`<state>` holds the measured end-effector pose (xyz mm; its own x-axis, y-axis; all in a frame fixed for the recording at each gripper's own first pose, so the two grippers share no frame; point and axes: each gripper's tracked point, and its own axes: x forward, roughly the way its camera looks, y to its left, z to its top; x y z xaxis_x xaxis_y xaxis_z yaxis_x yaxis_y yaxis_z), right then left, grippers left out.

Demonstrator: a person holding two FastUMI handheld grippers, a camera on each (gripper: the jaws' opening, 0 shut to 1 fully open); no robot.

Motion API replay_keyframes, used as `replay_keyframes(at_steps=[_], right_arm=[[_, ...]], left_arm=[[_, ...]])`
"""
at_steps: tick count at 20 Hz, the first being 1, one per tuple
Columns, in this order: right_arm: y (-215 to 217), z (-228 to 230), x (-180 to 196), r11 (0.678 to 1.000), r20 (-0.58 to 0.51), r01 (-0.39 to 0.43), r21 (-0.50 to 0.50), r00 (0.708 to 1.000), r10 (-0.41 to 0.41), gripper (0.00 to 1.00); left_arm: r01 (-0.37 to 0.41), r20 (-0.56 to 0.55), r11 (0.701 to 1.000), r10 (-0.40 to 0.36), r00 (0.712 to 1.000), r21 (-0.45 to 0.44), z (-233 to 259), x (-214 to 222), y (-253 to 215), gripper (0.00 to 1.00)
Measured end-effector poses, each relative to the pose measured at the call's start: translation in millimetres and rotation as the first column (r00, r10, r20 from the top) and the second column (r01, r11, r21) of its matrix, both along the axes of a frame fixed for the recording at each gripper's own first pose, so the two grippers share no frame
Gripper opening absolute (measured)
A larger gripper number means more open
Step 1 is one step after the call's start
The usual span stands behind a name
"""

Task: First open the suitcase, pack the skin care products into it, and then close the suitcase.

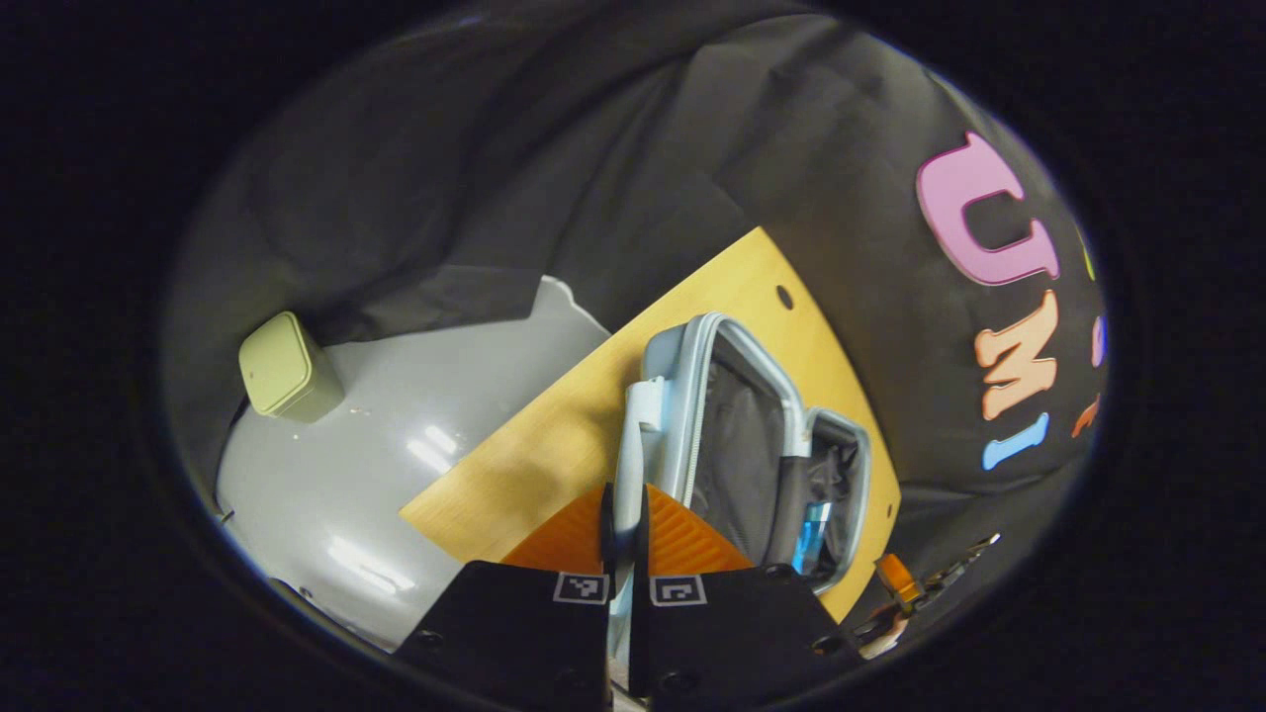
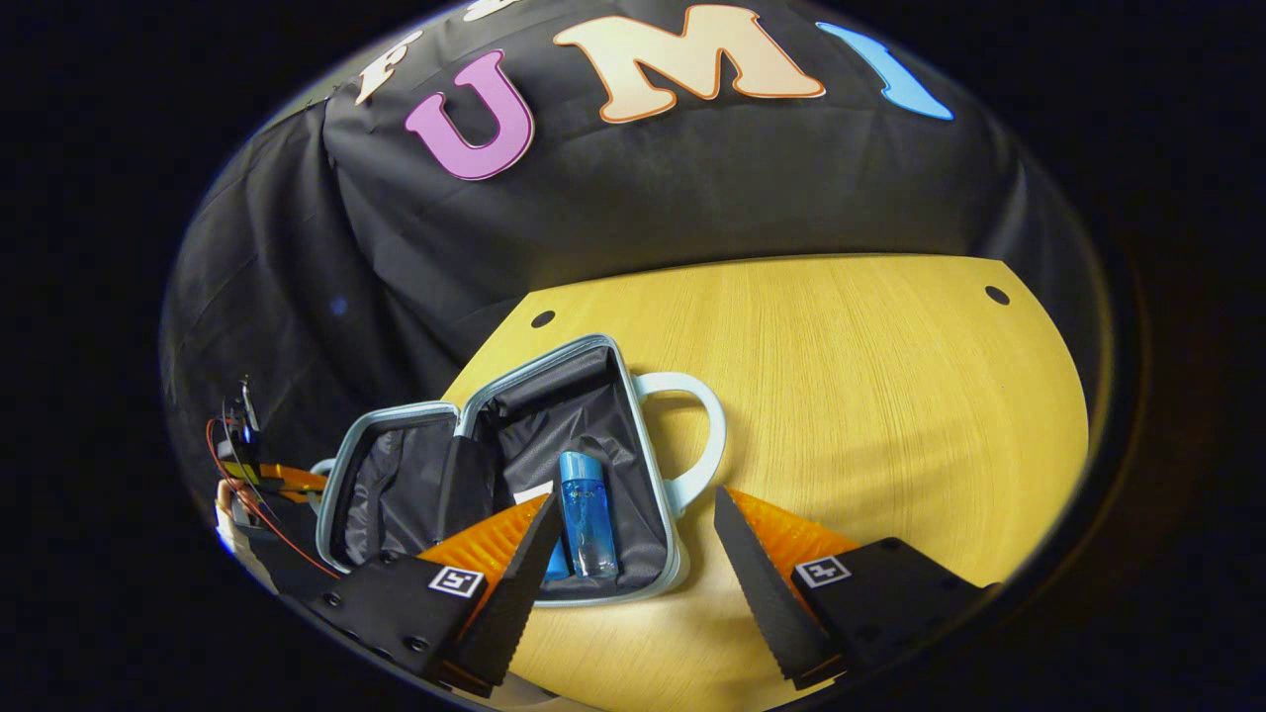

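Note:
The pale blue suitcase (image 2: 648, 539) lies open on the wooden table (image 2: 870, 396), its dark lining showing in both halves. A blue bottle (image 2: 586, 514) lies in the half with the white handle (image 2: 704, 435), beside a white item partly hidden by my finger. My right gripper (image 2: 633, 554) is open just above the case's near rim, with nothing between its fingers. In the left gripper view my left gripper (image 1: 625, 494) is shut on the handle (image 1: 633, 435) of the other half of the suitcase (image 1: 682, 396). The blue bottle (image 1: 811, 534) shows inside. The left gripper (image 2: 267, 480) also appears at the case's far-left end.
A pale green bin (image 1: 287, 366) stands on the grey floor (image 1: 396, 475) beyond the table (image 1: 554, 445) edge. The table has small holes near its corners (image 2: 997, 295). Bare wood stretches to the right of the suitcase.

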<state>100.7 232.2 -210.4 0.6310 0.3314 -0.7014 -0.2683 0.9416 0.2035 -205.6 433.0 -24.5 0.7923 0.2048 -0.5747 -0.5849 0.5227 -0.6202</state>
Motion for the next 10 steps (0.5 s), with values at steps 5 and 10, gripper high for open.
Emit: replay_keyframes(at_steps=[5, 10], right_arm=[[-12, 4, -7, 1.0, 0.016, 0.008, 0.02, 1.0, -0.008, 0.98], [-30, 9, -20, 0.999, 0.032, 0.024, 0.042, 0.999, -0.025, 0.98]], left_arm=[[0.034, 0.025, 0.995, -0.037, 0.999, 0.095, 49, 7, -31, 0.01], [0.065, 0.116, 0.988, -0.082, 0.99, 0.143, 105, 28, -77, 0.01]])
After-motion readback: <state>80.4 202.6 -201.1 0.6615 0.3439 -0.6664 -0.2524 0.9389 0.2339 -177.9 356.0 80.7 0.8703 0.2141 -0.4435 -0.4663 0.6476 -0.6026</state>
